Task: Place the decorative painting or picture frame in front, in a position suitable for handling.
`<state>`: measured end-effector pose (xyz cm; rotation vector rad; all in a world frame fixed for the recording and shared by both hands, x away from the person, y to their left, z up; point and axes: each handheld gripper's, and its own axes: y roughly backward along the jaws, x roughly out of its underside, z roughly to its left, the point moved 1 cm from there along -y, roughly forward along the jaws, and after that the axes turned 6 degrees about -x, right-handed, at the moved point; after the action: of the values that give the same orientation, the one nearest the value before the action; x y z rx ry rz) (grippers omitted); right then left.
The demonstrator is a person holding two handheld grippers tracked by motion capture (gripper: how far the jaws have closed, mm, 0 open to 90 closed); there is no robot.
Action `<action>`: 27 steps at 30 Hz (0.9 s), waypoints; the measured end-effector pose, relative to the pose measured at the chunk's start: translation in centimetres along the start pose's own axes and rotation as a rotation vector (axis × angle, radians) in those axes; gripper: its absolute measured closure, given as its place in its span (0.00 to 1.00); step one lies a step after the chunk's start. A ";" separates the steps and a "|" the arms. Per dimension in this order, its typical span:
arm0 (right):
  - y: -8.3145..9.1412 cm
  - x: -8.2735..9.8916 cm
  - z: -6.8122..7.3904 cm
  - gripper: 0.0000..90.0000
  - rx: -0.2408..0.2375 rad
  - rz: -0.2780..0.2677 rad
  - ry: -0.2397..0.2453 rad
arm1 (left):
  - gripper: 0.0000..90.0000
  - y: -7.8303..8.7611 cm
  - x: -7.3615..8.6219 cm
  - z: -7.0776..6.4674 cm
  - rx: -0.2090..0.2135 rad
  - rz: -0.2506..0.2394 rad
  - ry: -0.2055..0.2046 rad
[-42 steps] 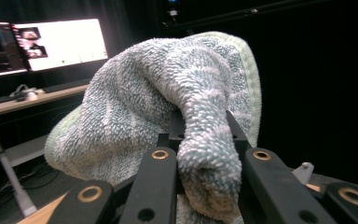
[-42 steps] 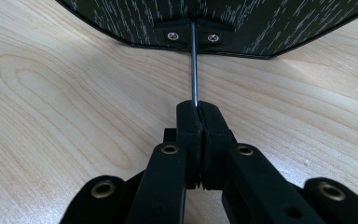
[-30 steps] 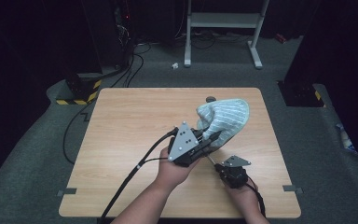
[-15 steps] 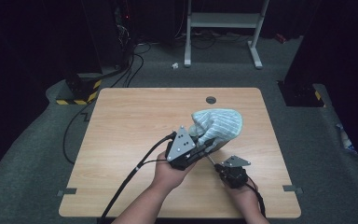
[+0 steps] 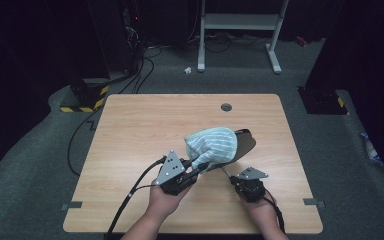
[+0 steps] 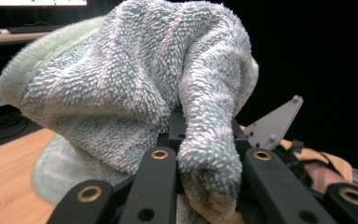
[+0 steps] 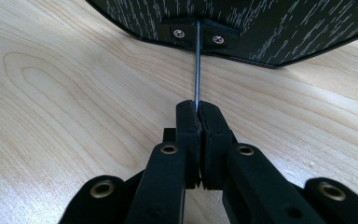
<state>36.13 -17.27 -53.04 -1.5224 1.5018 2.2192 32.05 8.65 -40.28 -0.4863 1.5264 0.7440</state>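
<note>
While towel-wrapped [image 5: 211, 145], black pan [image 5: 244, 142] on table [image 5: 130, 130]

- The pan [image 5: 244, 142] sat on the counter [image 5: 130, 130], right of centre.
- The towel [image 5: 211, 145] lay over the pan's 9 o'clock side.
- The left gripper [image 5: 196, 169] stood at the towel's 7 o'clock.
- The right gripper [image 5: 235, 179] stood at the pan's 6 o'clock, on its thin handle [image 7: 196, 70].
- A hole [image 5: 226, 107] lay at the pan's 12 o'clock.

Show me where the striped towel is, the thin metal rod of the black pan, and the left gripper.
striped towel [image 5: 211, 143], high view, on its bunched top.
thin metal rod [image 7: 197, 65], right gripper view, mid-length, above the shut jaws.
black pan [image 5: 246, 141], high view, on its bare right rim.
left gripper [image 5: 198, 169], high view, at its tips on the towel.
</note>
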 end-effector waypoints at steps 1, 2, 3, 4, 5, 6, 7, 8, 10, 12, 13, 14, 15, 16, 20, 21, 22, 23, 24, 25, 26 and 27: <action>0.0 0.0 0.0 0.97 0.001 0.000 0.001 | 0.88 0.2 0.4 0.3 -0.003 0.004 0.010; 0.0 0.0 0.0 0.97 0.002 0.000 0.002 | 0.88 0.4 0.8 0.5 -0.012 0.011 0.015; 0.0 0.0 0.0 0.97 0.002 0.000 0.003 | 0.88 0.5 1.0 0.6 -0.017 0.014 0.017; 0.0 0.0 0.0 0.97 0.001 0.000 0.001 | 0.88 0.5 1.2 0.8 -0.022 0.023 0.021; 0.0 0.0 0.0 0.97 -0.001 0.000 -0.002 | 0.88 0.6 1.4 0.9 -0.026 0.030 0.022; 0.0 0.0 0.0 0.97 0.001 0.000 -0.003 | 0.88 0.6 1.5 1.0 -0.026 0.030 0.028; 0.0 0.0 -0.1 0.97 -0.001 -0.001 -0.004 | 0.88 0.6 1.5 1.1 -0.024 0.027 0.032; 0.0 0.0 -0.1 0.97 0.000 -0.001 -0.004 | 0.88 0.7 1.3 1.1 -0.023 0.019 0.035; 0.0 0.0 0.0 0.97 0.003 -0.001 0.000 | 0.88 0.7 0.8 1.2 -0.022 0.000 0.038; 0.0 0.0 0.0 0.97 0.006 -0.002 -0.001 | 0.87 0.6 0.1 1.3 -0.022 -0.011 0.033; 0.0 0.0 0.0 0.97 0.005 -0.002 0.000 | 0.87 0.4 -0.3 1.3 -0.020 -0.014 0.029; 0.0 0.0 0.0 0.97 0.005 -0.002 0.001 | 0.87 0.2 -0.9 1.3 -0.018 -0.018 0.022; 0.0 0.0 0.0 0.97 0.006 -0.002 0.001 | 0.87 0.1 -1.1 1.3 -0.017 -0.020 0.020; 0.0 0.0 0.0 0.97 0.006 -0.002 0.002 | 0.87 -0.2 -1.7 1.2 -0.014 -0.028 0.011; 0.0 0.0 0.1 0.97 0.005 0.001 0.000 | 0.87 -1.6 -3.6 0.8 0.011 -0.030 -0.014; 0.0 0.0 0.1 0.97 0.005 0.001 0.000 | 0.87 -2.0 -4.0 0.5 0.012 -0.024 -0.023; 0.0 0.0 0.1 0.97 0.005 0.001 0.000 | 0.87 -2.5 -4.5 0.3 0.017 -0.019 -0.033; 0.0 0.0 0.1 0.97 0.005 0.001 0.001 | 0.87 -2.9 -4.9 0.1 0.022 -0.015 -0.041; 0.0 0.0 0.1 0.97 0.005 0.001 0.001 | 0.87 -3.3 -5.4 -0.1 0.028 -0.013 -0.047; 0.0 0.0 0.1 0.97 0.005 0.001 0.001 | 0.87 -3.9 -6.0 -0.3 0.038 -0.012 -0.049; 0.0 0.0 0.1 0.97 0.004 0.001 0.002 | 0.87 -4.2 -6.3 -0.4 0.043 -0.010 -0.053; 0.0 0.0 0.0 0.97 0.005 0.000 0.003 | 0.87 -4.6 -6.8 -0.6 0.049 -0.008 -0.058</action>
<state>36.11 -17.23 -53.04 -1.5254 1.5078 2.2121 35.53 4.18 -34.33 -0.4301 1.4843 0.7071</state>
